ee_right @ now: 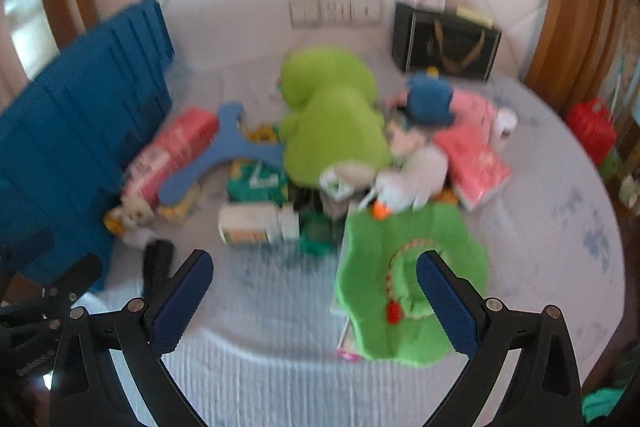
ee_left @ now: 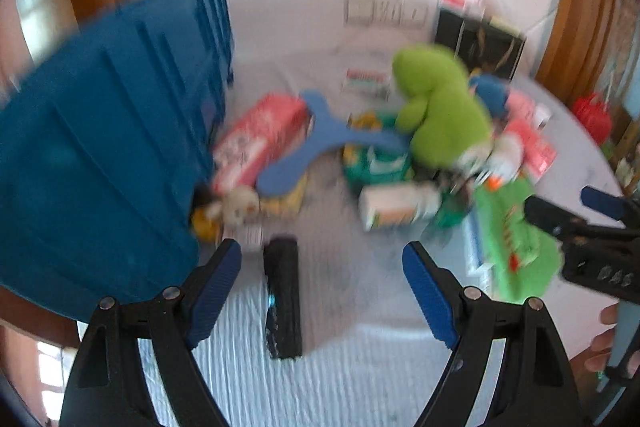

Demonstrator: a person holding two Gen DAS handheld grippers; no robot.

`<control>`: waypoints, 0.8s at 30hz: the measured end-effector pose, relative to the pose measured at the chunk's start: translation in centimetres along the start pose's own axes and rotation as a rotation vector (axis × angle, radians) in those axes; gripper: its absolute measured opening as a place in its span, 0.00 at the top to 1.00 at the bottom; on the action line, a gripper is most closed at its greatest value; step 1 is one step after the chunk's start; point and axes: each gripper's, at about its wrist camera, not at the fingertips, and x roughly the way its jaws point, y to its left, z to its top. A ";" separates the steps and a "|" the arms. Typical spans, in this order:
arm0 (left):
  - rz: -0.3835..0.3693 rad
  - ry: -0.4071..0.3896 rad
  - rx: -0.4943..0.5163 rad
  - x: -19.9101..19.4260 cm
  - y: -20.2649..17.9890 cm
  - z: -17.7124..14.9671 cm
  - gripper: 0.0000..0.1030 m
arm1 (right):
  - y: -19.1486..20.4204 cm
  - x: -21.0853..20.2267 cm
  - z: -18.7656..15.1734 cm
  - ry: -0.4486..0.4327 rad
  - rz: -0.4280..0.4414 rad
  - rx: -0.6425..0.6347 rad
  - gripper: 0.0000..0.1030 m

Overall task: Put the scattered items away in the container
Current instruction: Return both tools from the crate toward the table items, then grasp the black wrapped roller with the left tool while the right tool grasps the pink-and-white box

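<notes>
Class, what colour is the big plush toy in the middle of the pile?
Lime green plush toy; right wrist view shows it best.

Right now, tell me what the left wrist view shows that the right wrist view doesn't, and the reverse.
Only the left wrist view shows the whole black bar-shaped item lying on the cloth, plus the right gripper entering from the side.

Only the right wrist view shows the full green cloth with its red trim, and the left gripper at the edge.

Both show the blue crate, green plush, blue hanger and white bottle.
</notes>
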 end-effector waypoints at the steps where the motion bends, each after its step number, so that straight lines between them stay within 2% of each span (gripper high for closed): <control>1: 0.008 0.023 -0.003 1.1 0.3 -0.4 0.19 | 0.0 1.1 -0.5 0.020 0.013 0.010 0.00; 4: 0.023 0.094 -0.015 4.0 1.2 -2.1 0.19 | 0.3 4.0 -2.3 0.088 0.074 0.046 0.00; 8: 0.044 0.161 -0.024 7.7 2.5 -3.8 0.19 | -0.1 7.2 -4.9 0.193 0.107 0.106 0.00; 12: 0.061 0.212 -0.013 10.8 3.0 -5.2 0.19 | -1.6 8.9 -7.0 0.240 0.050 0.145 0.02; 16: 0.056 0.256 -0.011 13.0 3.5 -6.3 0.19 | -4.9 10.4 -8.7 0.279 -0.054 0.215 0.26; 17: 0.058 0.266 -0.009 13.5 3.6 -6.5 0.19 | -5.5 10.7 -9.0 0.290 -0.065 0.227 0.30; 19: 0.055 0.280 -0.008 14.2 3.6 -6.8 0.19 | -6.3 11.2 -9.6 0.309 -0.077 0.247 0.46; 24: 0.041 0.305 -0.005 15.0 3.6 -7.5 0.20 | -5.7 9.9 -10.8 0.285 -0.077 0.273 0.46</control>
